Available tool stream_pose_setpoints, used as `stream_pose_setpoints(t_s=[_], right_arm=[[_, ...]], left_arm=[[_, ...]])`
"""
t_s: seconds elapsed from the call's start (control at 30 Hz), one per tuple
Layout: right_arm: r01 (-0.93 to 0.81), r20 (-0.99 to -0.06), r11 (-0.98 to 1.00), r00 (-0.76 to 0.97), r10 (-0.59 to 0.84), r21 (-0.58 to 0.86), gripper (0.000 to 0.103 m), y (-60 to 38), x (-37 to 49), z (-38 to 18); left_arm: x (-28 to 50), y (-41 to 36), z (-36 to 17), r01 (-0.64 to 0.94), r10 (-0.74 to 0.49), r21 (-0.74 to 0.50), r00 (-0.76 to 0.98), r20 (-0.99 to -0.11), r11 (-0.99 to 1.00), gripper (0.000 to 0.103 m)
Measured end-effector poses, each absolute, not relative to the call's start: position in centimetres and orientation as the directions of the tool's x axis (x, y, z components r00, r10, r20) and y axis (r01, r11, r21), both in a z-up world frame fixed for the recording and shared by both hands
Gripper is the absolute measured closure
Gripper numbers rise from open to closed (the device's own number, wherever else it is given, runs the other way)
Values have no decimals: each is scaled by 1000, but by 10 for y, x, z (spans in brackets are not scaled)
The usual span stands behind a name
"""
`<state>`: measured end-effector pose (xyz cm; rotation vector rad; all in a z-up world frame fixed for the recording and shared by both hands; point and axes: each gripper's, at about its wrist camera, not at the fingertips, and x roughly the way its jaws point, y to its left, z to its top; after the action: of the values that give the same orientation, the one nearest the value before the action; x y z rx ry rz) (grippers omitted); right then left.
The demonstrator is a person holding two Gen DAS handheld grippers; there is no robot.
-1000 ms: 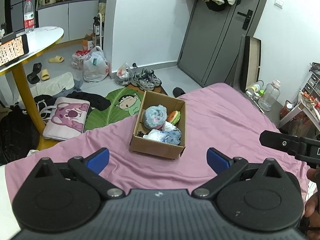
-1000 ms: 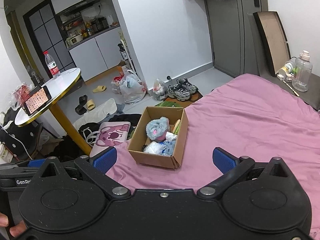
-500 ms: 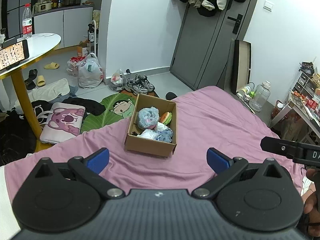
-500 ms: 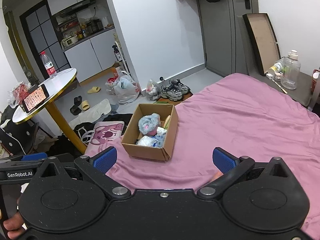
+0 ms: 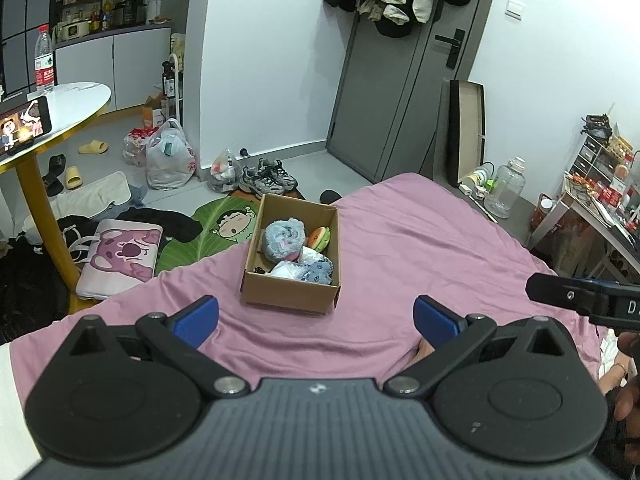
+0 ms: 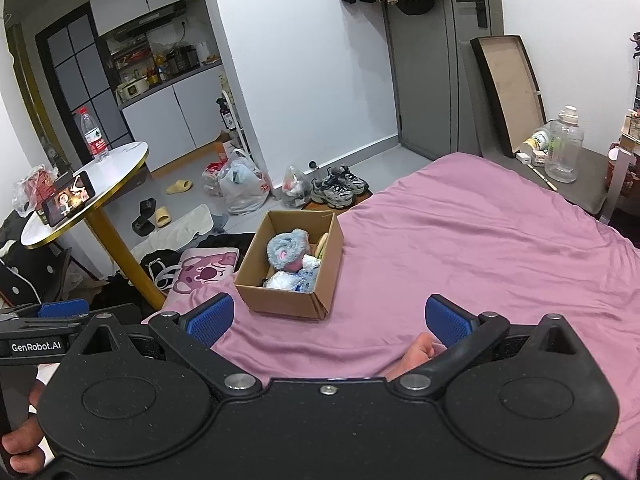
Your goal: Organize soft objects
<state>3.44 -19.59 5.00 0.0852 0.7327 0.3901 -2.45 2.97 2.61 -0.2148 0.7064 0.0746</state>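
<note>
Bedding comes first: a pink sheet (image 5: 400, 248) covers the bed and fills most of both views, lying fairly smooth with no loose soft things visible on it, which suggests the gathering part of the job is largely done.

Near the bed's far left corner, close to the edge above the floor, sits an open cardboard box (image 5: 290, 296), flaps up and mouth facing the ceiling, so things can be dropped straight in. It rests flat on the sheet, well apart from both tools.

Next in size are the tools. The left gripper (image 5: 316, 316) is held low over the near part of the bed, its blue pads (image 5: 198, 318) spread wide with nothing between them. The right gripper (image 6: 328, 316) is the same: spread apart, empty, aimed at the box from a little to its right. Both appear held back, as if idle or surveying.

Inside the box, a fluffy blue-grey plush (image 5: 282, 238) takes the far half, a small orange-and-green toy (image 5: 319, 237) leans against the right wall, and pale crumpled soft items (image 5: 300, 268) fill the near end. A dark scrap in the near left corner is too small to identify.
</note>
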Motion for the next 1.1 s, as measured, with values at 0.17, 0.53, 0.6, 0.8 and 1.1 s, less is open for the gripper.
stream_pose_setpoints(t_s=[0.17,0.53,0.6,0.8,1.1], right_arm=[[-305,-635,930,682,363,205,0,-200,30,51],[-297,-633,935,690,351,195,0,-204,27,52],[-298,-633,935,690,352,195,0,-205,27,52],[-297,-633,935,691,350,192,0,-205,27,52],[-299,-635,936,690,347,187,0,-208,27,49]], left_arm=[[-28,27,27,-130,-9,-167,762,-648,977,0],[-29,21,31,-115,-12,-155,767,-641,981,0],[-30,20,31,-112,-13,-154,767,-641,982,0],[-29,19,32,-108,-13,-149,767,-641,983,0],[-30,17,32,-107,-12,-146,767,-642,984,0]])
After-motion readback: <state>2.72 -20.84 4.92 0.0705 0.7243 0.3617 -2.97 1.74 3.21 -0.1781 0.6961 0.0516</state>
